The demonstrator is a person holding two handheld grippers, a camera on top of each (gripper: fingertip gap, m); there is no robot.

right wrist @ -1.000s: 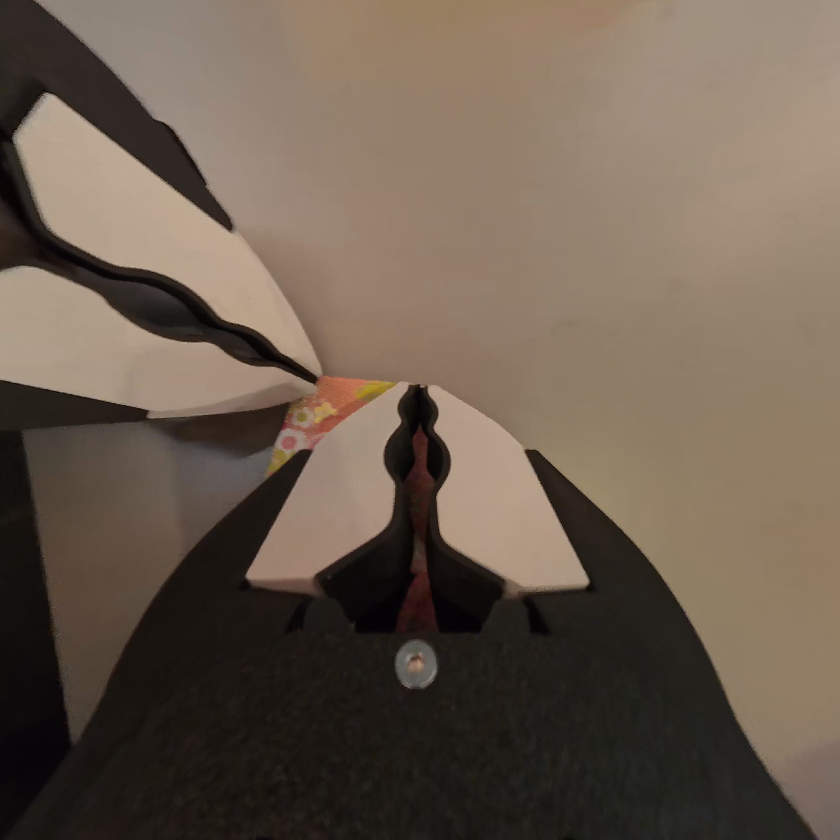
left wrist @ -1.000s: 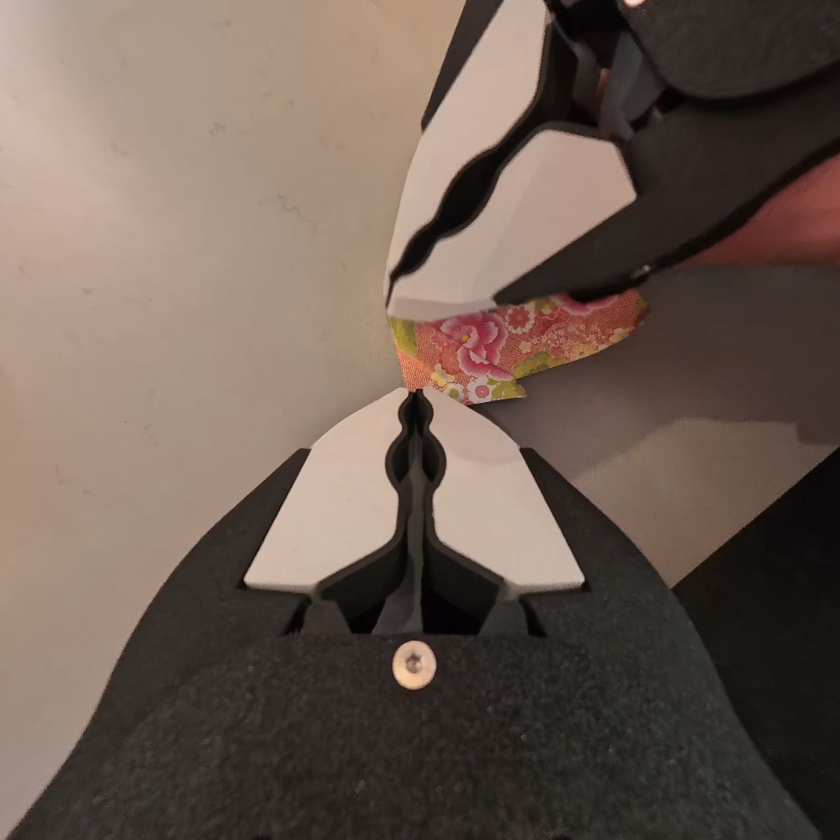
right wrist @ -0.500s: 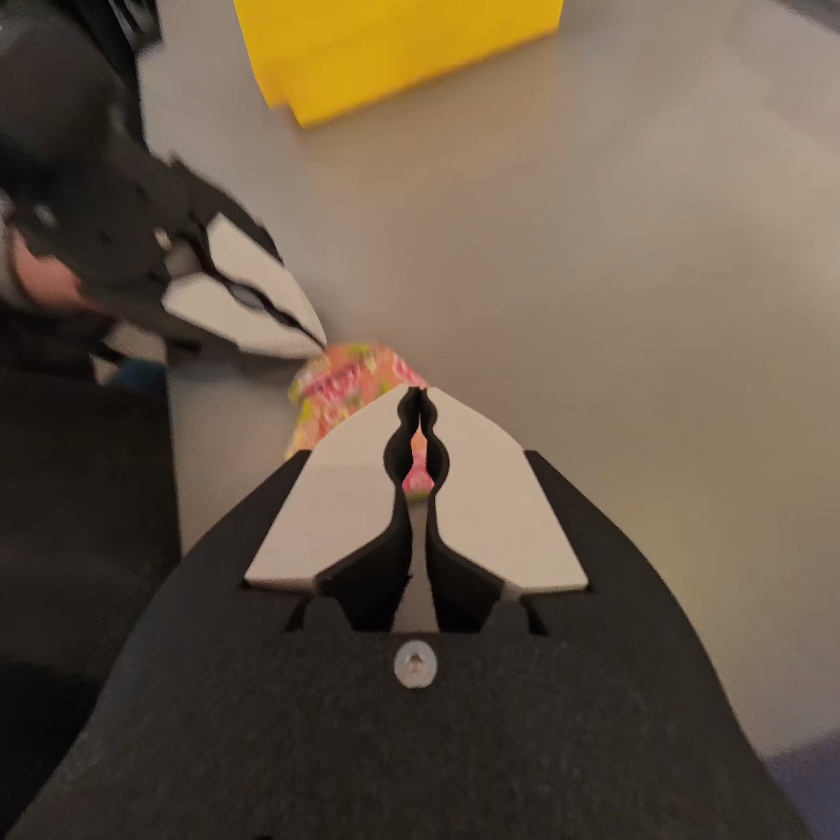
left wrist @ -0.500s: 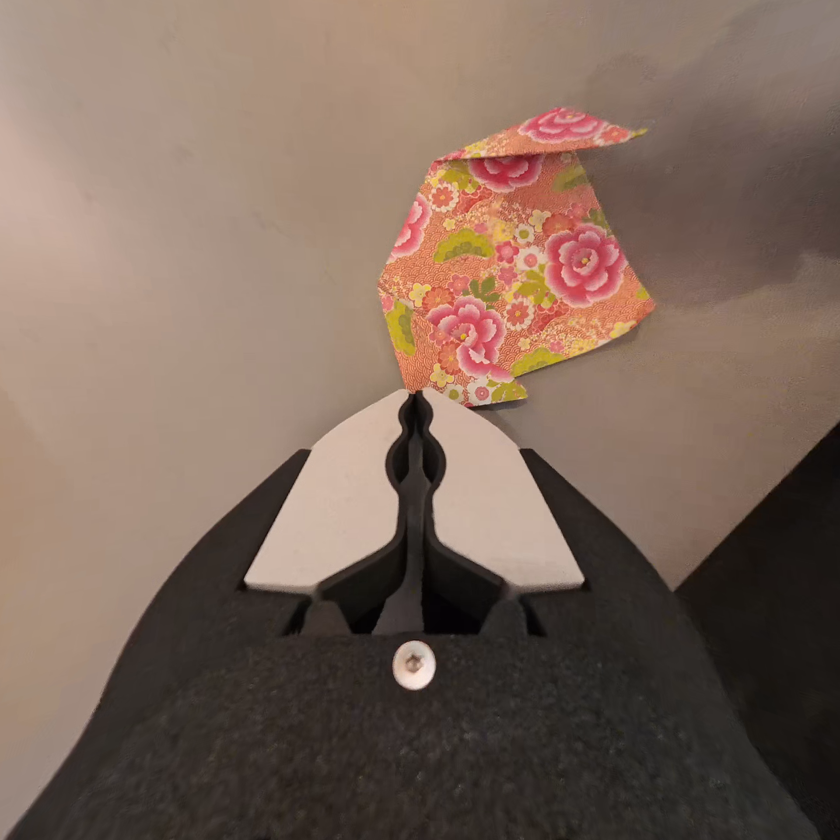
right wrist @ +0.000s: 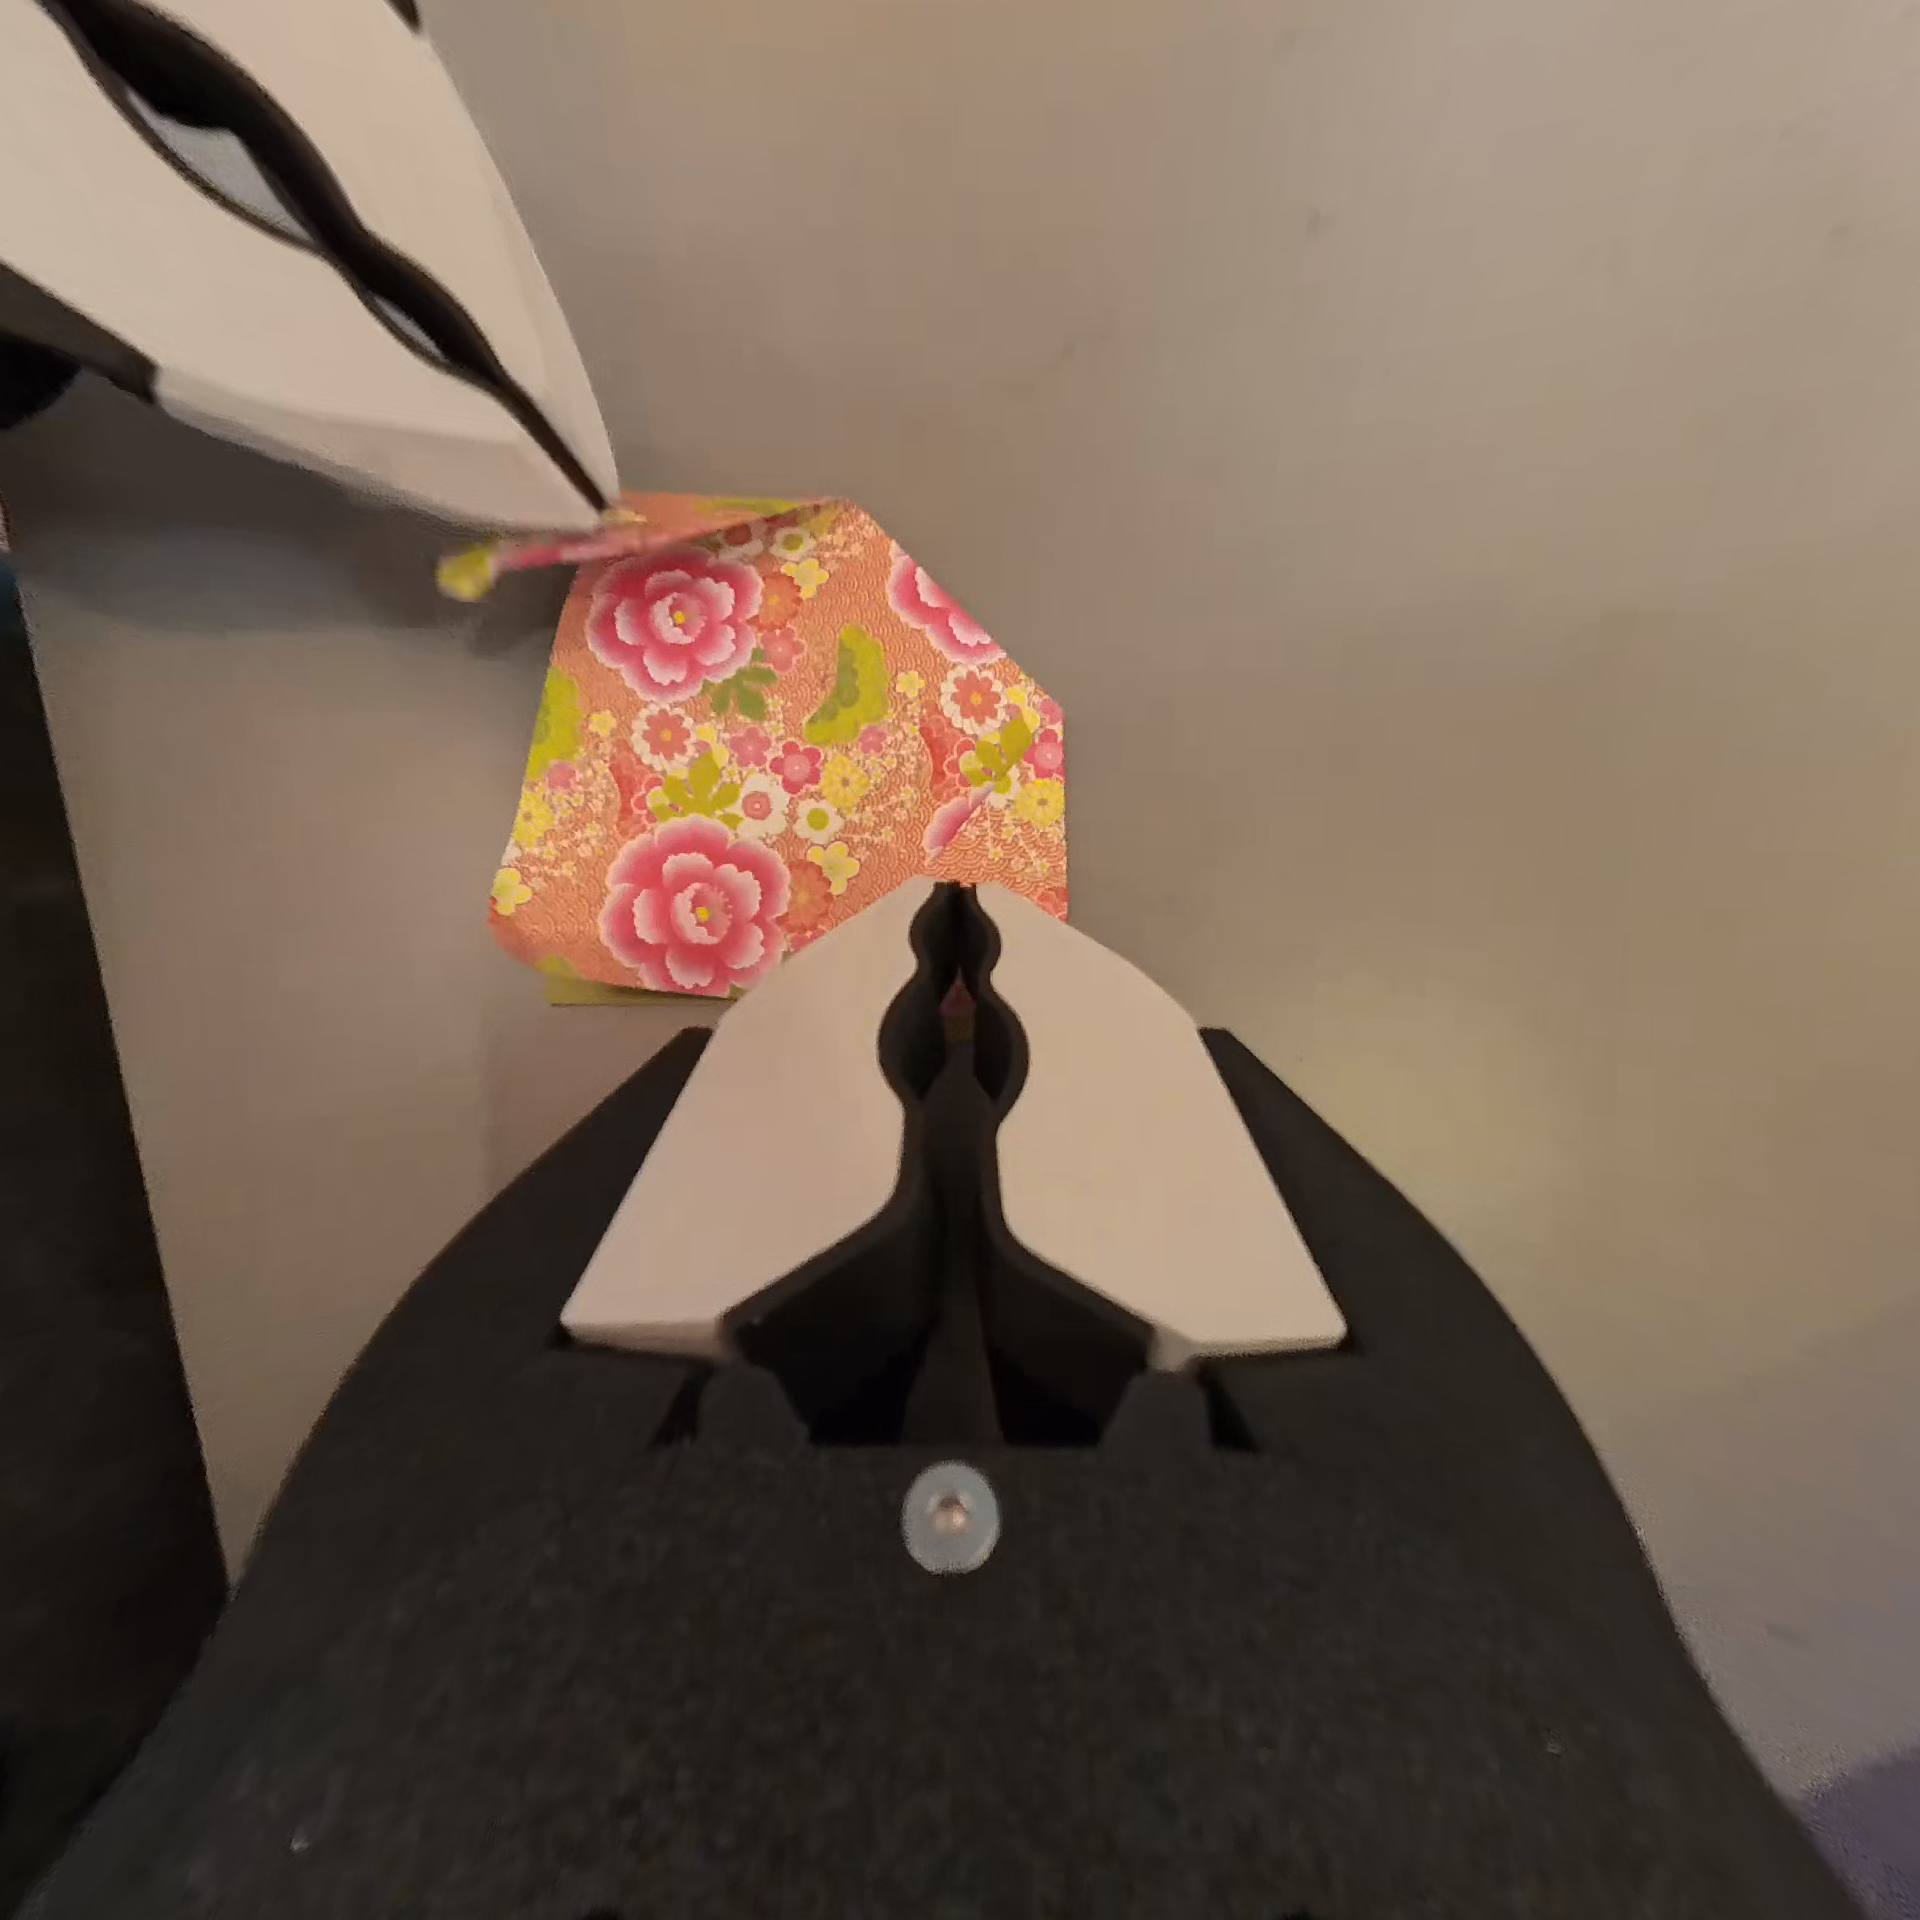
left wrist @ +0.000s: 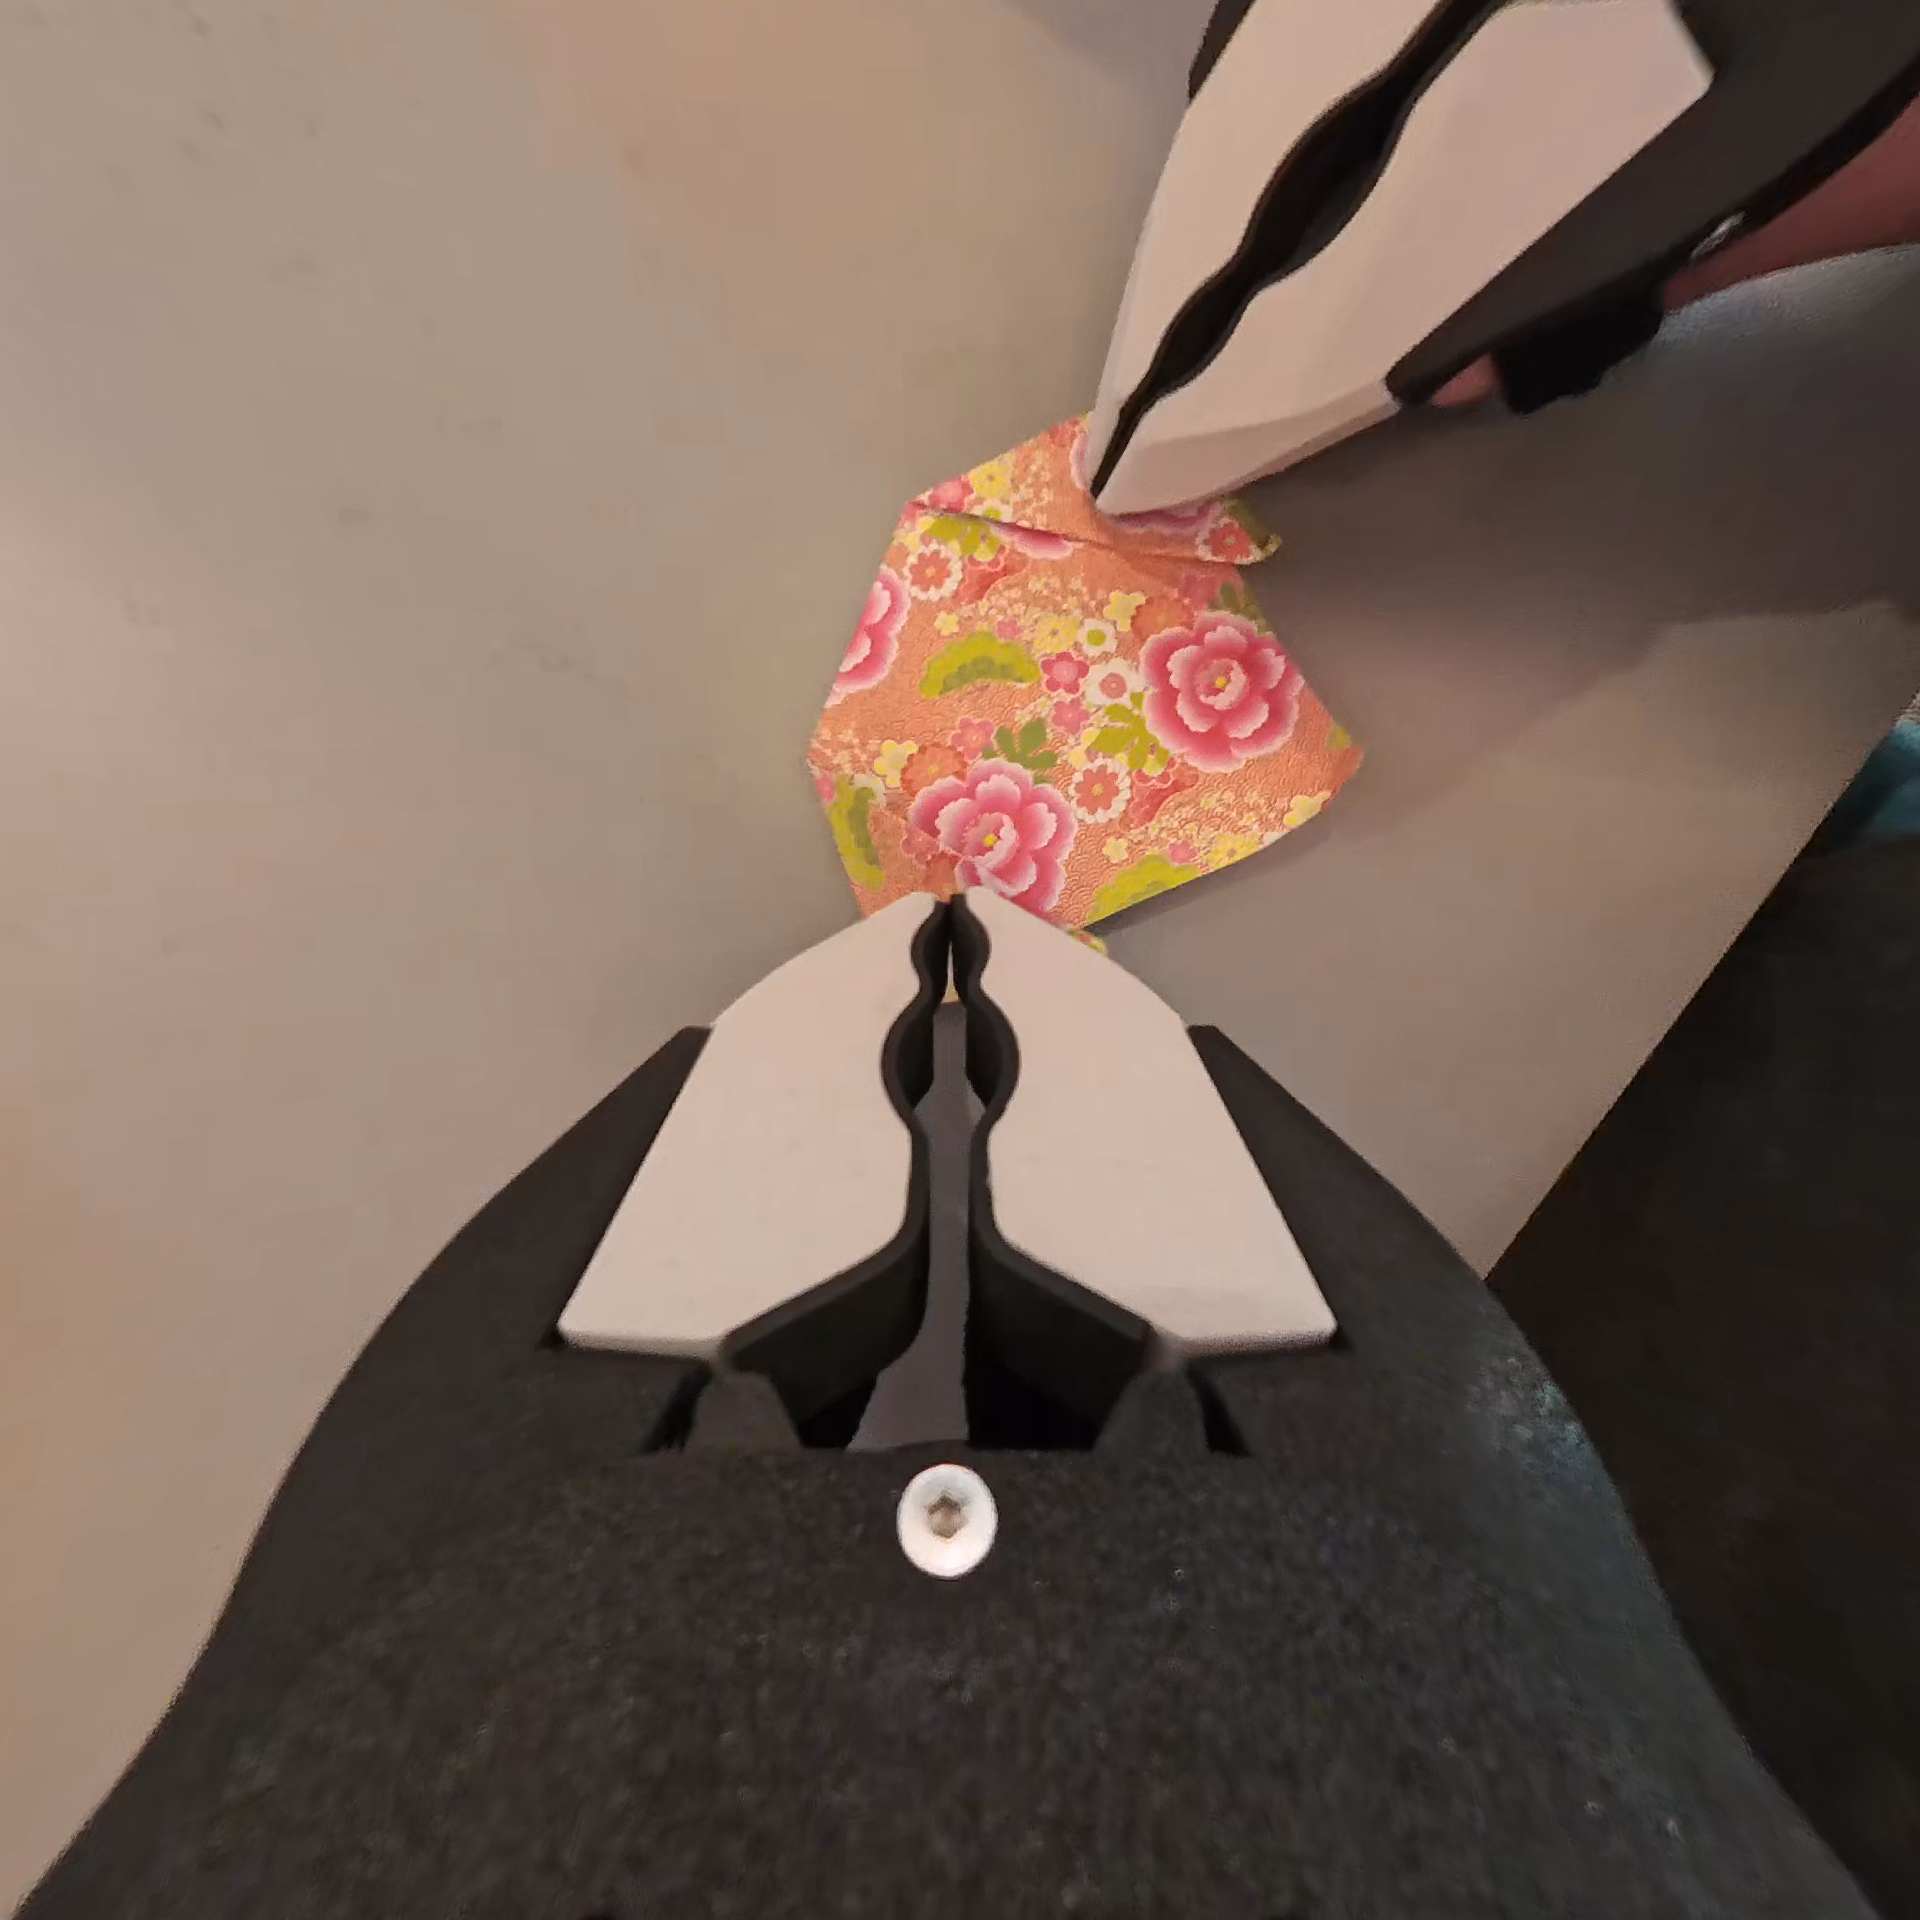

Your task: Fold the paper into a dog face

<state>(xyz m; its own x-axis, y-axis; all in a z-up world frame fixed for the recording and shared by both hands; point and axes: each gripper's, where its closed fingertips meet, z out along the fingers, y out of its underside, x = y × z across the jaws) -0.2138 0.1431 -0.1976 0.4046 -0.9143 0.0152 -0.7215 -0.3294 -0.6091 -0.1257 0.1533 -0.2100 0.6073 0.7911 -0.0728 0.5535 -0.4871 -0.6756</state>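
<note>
Both grippers closed: left gripper (left wrist: 950,914) pins paper's (left wrist: 1081,727) near corner, right gripper (right wrist: 961,896) pinches opposite corner; folded paper spans between

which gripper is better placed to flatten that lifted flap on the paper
Left, probably: the left gripper has its shut tips touching the lifted flap, while the right gripper pinches the opposite corner of the paper, anchoring it.

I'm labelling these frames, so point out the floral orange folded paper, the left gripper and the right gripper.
floral orange folded paper (left wrist: 1081,727): left wrist view, patterned face.
left gripper (left wrist: 950,914): left wrist view, between fingertips.
right gripper (right wrist: 956,896): right wrist view, between fingertips.
</note>
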